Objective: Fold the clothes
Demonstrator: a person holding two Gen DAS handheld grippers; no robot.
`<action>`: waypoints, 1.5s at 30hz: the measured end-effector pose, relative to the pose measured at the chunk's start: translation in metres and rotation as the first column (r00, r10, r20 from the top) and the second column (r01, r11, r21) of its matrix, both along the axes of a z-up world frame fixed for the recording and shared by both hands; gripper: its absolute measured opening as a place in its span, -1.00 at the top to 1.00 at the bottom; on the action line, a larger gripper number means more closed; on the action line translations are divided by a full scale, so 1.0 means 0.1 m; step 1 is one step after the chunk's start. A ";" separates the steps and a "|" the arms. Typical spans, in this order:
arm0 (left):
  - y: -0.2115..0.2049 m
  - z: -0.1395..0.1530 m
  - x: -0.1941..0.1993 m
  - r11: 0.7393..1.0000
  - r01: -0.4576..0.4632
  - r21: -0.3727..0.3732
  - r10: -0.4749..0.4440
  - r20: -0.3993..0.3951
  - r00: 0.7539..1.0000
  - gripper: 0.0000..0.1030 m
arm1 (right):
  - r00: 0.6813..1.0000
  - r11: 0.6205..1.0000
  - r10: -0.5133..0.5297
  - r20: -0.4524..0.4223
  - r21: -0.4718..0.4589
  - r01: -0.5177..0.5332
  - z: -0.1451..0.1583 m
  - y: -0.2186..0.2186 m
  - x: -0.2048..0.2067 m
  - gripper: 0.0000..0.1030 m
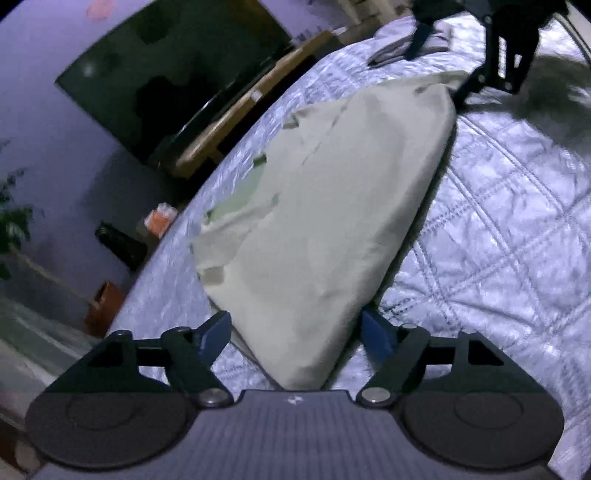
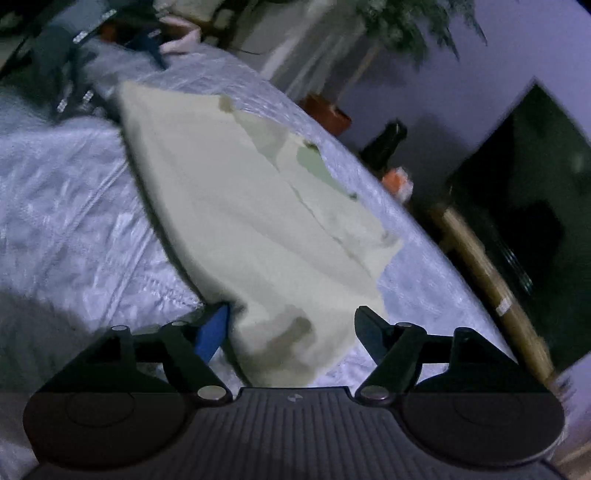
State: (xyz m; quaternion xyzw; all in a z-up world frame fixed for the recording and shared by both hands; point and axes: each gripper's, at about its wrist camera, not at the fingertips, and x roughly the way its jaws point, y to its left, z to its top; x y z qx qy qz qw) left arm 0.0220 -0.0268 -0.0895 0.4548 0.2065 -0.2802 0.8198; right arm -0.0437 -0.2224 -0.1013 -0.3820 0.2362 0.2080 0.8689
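1. Garment (image 1: pixel 325 206) – pale cream, folded into a long flat strip – lies on the quilted silver-grey bedspread (image 1: pixel 517 240), near the bed's edge on the room side.
2. Long axis: it runs from one gripper to the other. In your left wrist view the near end sits between the fingers at the bottom and the strip runs away up and to the right, ending at the right gripper (image 1: pixel 480 79). In your right wrist view it runs from the near fingers up and to the left.
3. One long side is a clean, smooth fold on the bed's inner side. The other, facing the bed edge, is ragged, with stepped layers and some pale green patches showing.
4. Left gripper (image 1: pixel 295 332): jaws spread wide, the garment's near end in the gap. The blue pads (image 1: pixel 375 334) sit at either side of the cloth and don't look pressed in – no grip.
5. Right gripper (image 2: pixel 291 330): same story. Jaws wide, the cloth end lying between them, rumpled with a couple of darker creases, pads clear of it.
6. Your left gripper likely sits at the strip's far end in the right wrist view, but that corner is dark and blurred, so I can't confirm it.
7. Writing: only a small pale logo mark on each gripper body, not readable. A small label on the wooden TV stand (image 1: pixel 255 96) under the dark TV screen (image 1: pixel 166 74) is too blurred to read.
8. Beyond the bed: a potted plant (image 2: pixel 402 22) and an orange object (image 1: pixel 160 218) on the floor.
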 end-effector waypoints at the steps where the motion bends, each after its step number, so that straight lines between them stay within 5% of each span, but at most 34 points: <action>1: 0.00 0.00 -0.01 1.000 0.017 0.007 -0.017 0.019 1.000 -0.56 | 1.000 1.000 0.012 0.024 -0.024 -0.011 -0.02 0.02 -0.05 -0.52; 5: -0.09 -0.02 0.05 1.000 0.024 -0.006 -0.024 0.040 0.999 -0.55 | 0.999 1.000 0.001 0.034 -0.029 0.000 -0.01 0.05 -0.01 -0.50; 6: -0.12 -0.02 0.08 1.000 0.018 -0.013 -0.017 0.026 1.000 -0.48 | 1.000 1.000 -0.013 0.011 -0.013 0.013 0.01 0.05 0.03 -0.36; 8: -0.13 0.02 0.11 0.999 -0.003 -0.033 0.002 -0.039 0.999 0.01 | 0.998 0.999 -0.038 -0.050 -0.010 0.037 0.03 0.06 0.11 0.94; 11: -0.12 0.01 0.13 0.997 -0.039 -0.064 0.031 -0.109 0.994 0.49 | 0.991 0.996 -0.063 -0.118 0.048 0.069 0.10 0.02 0.18 0.89; 17: -0.03 0.13 0.33 0.963 -0.208 -0.170 0.148 -0.311 0.939 0.83 | 0.983 0.980 -0.098 -0.158 0.155 0.123 0.42 -0.06 0.27 0.89; 24: 0.09 0.43 0.14 0.923 -0.288 -0.256 0.185 -0.364 0.913 0.88 | 0.965 0.961 -0.127 -0.228 0.214 0.177 0.58 -0.11 0.29 0.90; 36: 0.58 0.89 -0.29 0.841 -0.414 -0.348 0.194 -0.520 0.832 0.88 | 0.926 0.948 -0.012 -0.376 0.292 0.130 0.99 0.04 -0.44 0.90; 45: 0.80 1.07 0.48 0.742 -0.526 -0.417 0.190 -0.621 0.761 0.86 | 0.925 0.914 -0.035 -0.378 0.362 0.183 1.33 -0.07 0.39 0.88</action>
